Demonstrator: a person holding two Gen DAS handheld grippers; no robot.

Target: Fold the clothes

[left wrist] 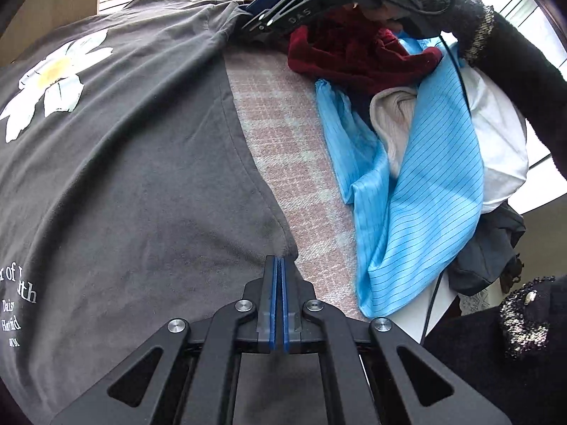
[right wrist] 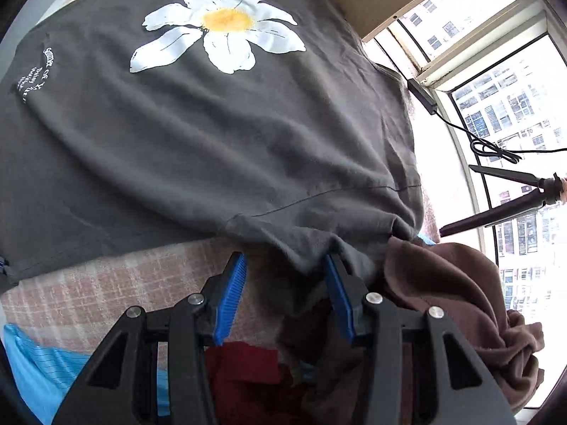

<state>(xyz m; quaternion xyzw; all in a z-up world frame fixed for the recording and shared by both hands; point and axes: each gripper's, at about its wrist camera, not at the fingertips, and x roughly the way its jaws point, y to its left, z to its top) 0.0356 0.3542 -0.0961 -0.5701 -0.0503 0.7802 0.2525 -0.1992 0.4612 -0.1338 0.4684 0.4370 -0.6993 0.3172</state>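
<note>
A dark grey T-shirt (left wrist: pixel 124 163) with a white daisy print (left wrist: pixel 53 74) lies spread on a pink plaid cloth (left wrist: pixel 283 148). My left gripper (left wrist: pixel 279 265) is shut on the shirt's hem corner. My right gripper (right wrist: pixel 285 265) is open, its blue pads (right wrist: pixel 230 294) on either side of the shirt's bunched sleeve edge (right wrist: pixel 304 248). The shirt (right wrist: pixel 212 134) and its daisy (right wrist: pixel 219 28) fill the right wrist view. The right gripper also shows at the far end of the shirt in the left wrist view (left wrist: pixel 283 10).
A pile of clothes lies beside the shirt: a light blue striped garment (left wrist: pixel 418 191), a dark red one (left wrist: pixel 354 56), beige and white pieces (left wrist: pixel 496 134). A brown cloth (right wrist: pixel 460 304) sits by the right gripper. A window (right wrist: pixel 496 88), cable and tripod (right wrist: pixel 514 198) are beyond.
</note>
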